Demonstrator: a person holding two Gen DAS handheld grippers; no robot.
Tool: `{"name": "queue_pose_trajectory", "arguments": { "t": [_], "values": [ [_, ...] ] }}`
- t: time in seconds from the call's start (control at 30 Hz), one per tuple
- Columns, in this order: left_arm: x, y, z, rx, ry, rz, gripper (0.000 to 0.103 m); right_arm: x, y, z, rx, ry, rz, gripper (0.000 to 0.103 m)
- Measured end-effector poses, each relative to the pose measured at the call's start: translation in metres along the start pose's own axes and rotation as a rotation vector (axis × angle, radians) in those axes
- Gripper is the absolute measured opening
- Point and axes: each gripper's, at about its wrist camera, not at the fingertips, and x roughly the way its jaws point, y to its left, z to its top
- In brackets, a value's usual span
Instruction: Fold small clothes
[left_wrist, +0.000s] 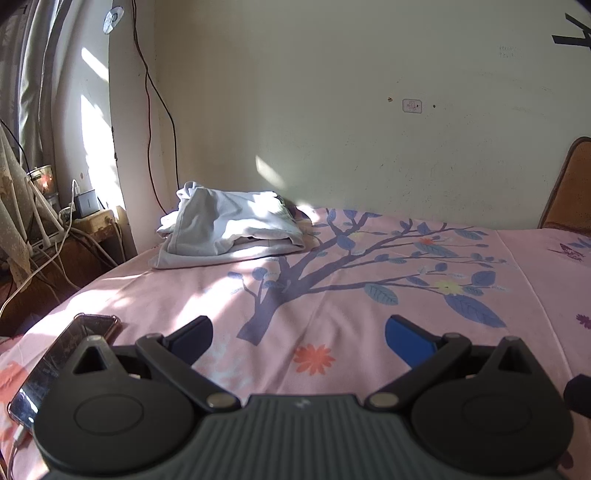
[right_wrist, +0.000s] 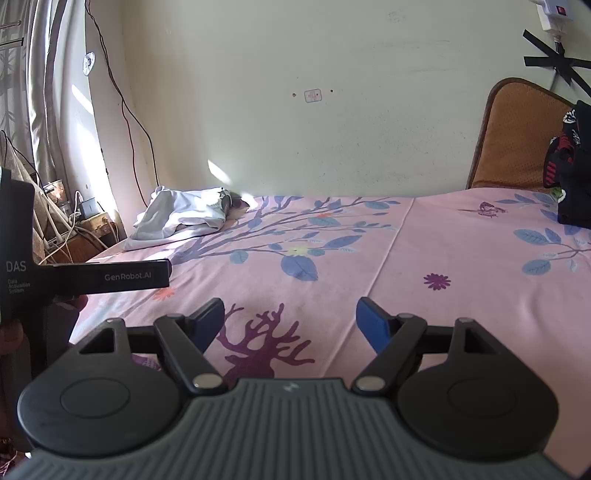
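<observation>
A pale grey-white garment (left_wrist: 229, 225) lies in a loose heap at the far left corner of the bed, by the wall; it also shows in the right wrist view (right_wrist: 181, 218). My left gripper (left_wrist: 299, 338) is open and empty, low over the pink floral bedsheet (left_wrist: 332, 295), well short of the garment. My right gripper (right_wrist: 290, 325) is open and empty over the sheet (right_wrist: 369, 266). The left gripper's black body (right_wrist: 92, 277) shows at the left of the right wrist view.
A phone (left_wrist: 62, 362) lies on the bed's near left edge. A cluttered side table with cables (left_wrist: 85, 218) stands left of the bed. A brown headboard (right_wrist: 517, 140) and dark patterned clothes (right_wrist: 572, 162) are at the far right.
</observation>
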Motion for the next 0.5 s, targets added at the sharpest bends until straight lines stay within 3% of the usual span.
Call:
{"name": "queue_pose_trajectory", "arguments": {
  "t": [0.5],
  "values": [
    [-0.0065,-0.0019,0.0055,-0.04,0.079,-0.035,0.103,-0.0062,-0.0042,-0.0004,0.035,-0.031,0.02,0.084]
  ]
}}
